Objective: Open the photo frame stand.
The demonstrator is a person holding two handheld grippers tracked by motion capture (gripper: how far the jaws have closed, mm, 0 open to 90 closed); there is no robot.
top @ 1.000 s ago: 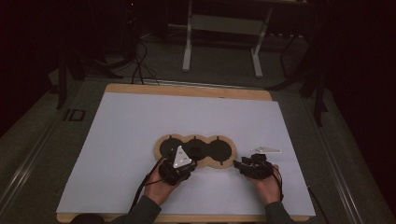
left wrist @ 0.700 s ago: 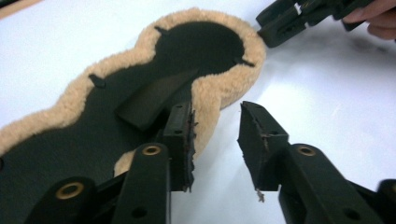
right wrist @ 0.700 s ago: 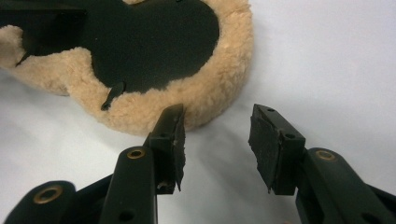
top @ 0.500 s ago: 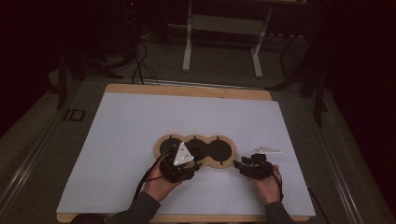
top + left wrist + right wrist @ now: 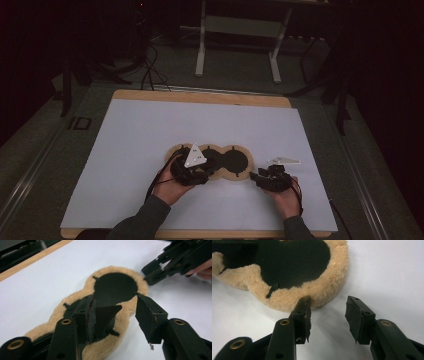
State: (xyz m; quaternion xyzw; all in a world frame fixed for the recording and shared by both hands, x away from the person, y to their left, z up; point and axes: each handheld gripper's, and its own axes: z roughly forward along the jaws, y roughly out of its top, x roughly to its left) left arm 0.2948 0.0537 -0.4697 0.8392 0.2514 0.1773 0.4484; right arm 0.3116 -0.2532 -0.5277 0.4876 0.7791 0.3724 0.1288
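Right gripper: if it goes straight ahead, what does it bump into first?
Probably the fluffy tan edge of the fuzzy pad, just ahead of the open right gripper. Its left jaw already looks nearly against it.

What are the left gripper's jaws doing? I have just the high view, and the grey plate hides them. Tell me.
Observer: In the left gripper view, the left gripper is open, with its jaws spread above the tan fleece pad.
Operator: Now report the right one.
Observer: The right gripper is open too. One jaw tip sits at the pad's fluffy rim, the other over the white sheet.
Operator: Describe the pad's surface.
Observer: It has black round panels framed by fleece, with small black tags at the seam.
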